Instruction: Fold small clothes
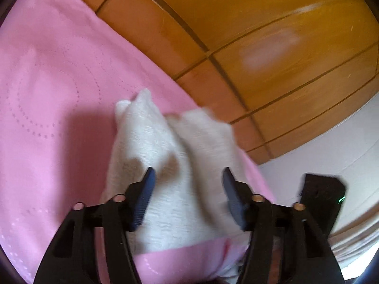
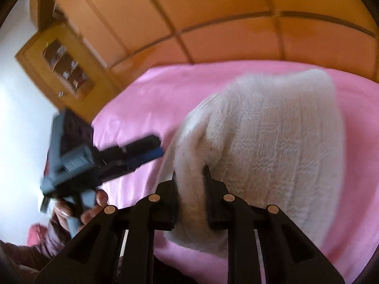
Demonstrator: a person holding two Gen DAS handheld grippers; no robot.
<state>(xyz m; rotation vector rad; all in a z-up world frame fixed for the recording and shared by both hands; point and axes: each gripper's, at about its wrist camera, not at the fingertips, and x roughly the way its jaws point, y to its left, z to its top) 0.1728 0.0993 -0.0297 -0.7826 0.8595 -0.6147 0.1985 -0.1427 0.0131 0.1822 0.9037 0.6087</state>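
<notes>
Shelf (image 2: pixel 64 67): at the far left of my right view, a small wooden unit on the white wall, its contents blurred.
Hand (image 2: pixel 78 209): mine, wrapped around the grey handle of the left gripper (image 2: pixel 151 150), which shows dark and blurred over the sheet.
Sheet (image 1: pixel 47 75): smooth pink cloth with faint dotted rings stitched or pressed into it, spread flat and wide.
Left gripper (image 1: pixel 188 197): my jaws stand apart, ribbed blue pads facing each other, nothing pinched; the garment lies beyond and below them.
Garment (image 1: pixel 170 165): white, fluffy knit, soft and ribbed, bunched into two rounded lobes on the sheet.
Garment (image 2: pixel 272 142), right view: the same fleece-like knit, lifted into a domed fold with fine vertical ribs.
Right gripper (image 2: pixel 190 184): my black jaws are clamped on a thick fold of the garment at its lower edge.
Wood (image 1: pixel 272 35): glossy orange-brown panels with dark seams behind the sheet.
Wall (image 1: pixel 331 142): plain white, at right.
</notes>
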